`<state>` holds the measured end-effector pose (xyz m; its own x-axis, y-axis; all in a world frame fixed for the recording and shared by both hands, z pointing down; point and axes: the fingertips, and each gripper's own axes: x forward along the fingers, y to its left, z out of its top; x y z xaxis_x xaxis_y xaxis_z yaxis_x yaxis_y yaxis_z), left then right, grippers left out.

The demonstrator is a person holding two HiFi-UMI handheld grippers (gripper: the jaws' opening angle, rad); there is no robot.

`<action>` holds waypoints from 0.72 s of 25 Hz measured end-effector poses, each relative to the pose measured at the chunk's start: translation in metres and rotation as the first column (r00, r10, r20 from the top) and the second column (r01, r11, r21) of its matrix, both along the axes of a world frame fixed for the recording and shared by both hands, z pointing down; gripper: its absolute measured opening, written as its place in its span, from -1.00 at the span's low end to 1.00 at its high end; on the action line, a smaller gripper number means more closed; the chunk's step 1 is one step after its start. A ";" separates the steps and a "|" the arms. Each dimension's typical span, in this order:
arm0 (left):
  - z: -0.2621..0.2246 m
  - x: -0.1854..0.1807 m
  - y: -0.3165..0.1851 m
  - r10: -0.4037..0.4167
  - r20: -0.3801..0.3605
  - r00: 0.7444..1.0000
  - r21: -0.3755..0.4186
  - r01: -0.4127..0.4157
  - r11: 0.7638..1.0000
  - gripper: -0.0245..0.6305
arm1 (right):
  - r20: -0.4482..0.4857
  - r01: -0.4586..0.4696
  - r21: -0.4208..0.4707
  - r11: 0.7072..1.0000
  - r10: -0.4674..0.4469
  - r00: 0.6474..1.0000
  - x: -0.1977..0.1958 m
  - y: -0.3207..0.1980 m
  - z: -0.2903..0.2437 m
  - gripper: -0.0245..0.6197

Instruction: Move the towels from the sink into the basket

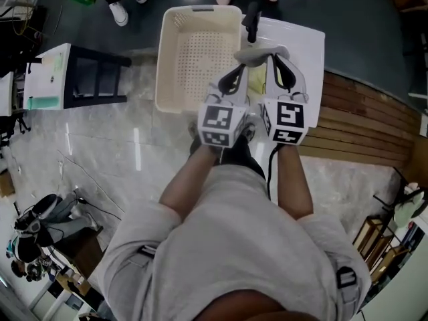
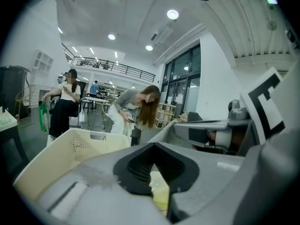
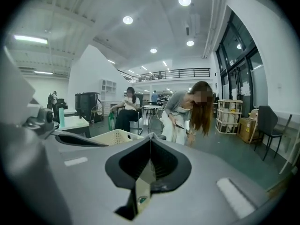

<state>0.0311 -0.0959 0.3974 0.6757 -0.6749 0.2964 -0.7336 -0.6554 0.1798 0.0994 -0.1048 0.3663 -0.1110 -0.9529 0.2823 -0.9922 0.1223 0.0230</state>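
Both grippers are held side by side in front of the person, over the white sink unit (image 1: 304, 45). My left gripper (image 1: 245, 59) is shut with nothing in it; in the left gripper view its jaws (image 2: 153, 146) meet at the tip. Just to its right, my right gripper (image 1: 271, 56) is also shut and empty (image 3: 150, 139). A patch of yellow towel (image 1: 259, 80) shows in the sink between and below the two grippers, and again through the left jaws' gap (image 2: 161, 196). The cream perforated basket (image 1: 194, 52) stands empty on the floor left of the sink (image 2: 70, 149) (image 3: 115, 136).
A black faucet (image 1: 252, 20) rises at the sink's far edge. A white table with a black stool (image 1: 73, 79) stands to the left. Wooden slats (image 1: 361, 119) lie to the right. People stand and sit beyond the basket (image 2: 136, 109) (image 3: 185, 114).
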 end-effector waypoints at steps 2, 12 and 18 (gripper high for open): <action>-0.001 -0.012 0.000 -0.018 0.000 1.000 0.003 0.018 1.000 -0.86 | 0.001 0.025 0.007 1.000 -0.025 1.000 -0.014 -0.003 -0.002 -0.89; -0.007 -0.070 -0.007 -0.123 -0.005 0.992 0.012 0.123 0.992 -0.86 | -0.001 0.141 0.006 0.990 -0.141 0.990 -0.079 -0.015 -0.007 -0.89; -0.008 -0.102 -0.010 -0.176 -0.003 0.984 0.013 0.176 0.984 -0.86 | -0.007 0.203 -0.001 0.979 -0.203 0.979 -0.115 -0.019 -0.006 -0.89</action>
<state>-0.0711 -0.1056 0.3892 0.5468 -0.7872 0.2854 -0.8372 -0.5186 0.1736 -0.0156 -0.1236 0.3599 -0.3002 -0.9106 0.2839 -0.9464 0.3214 0.0302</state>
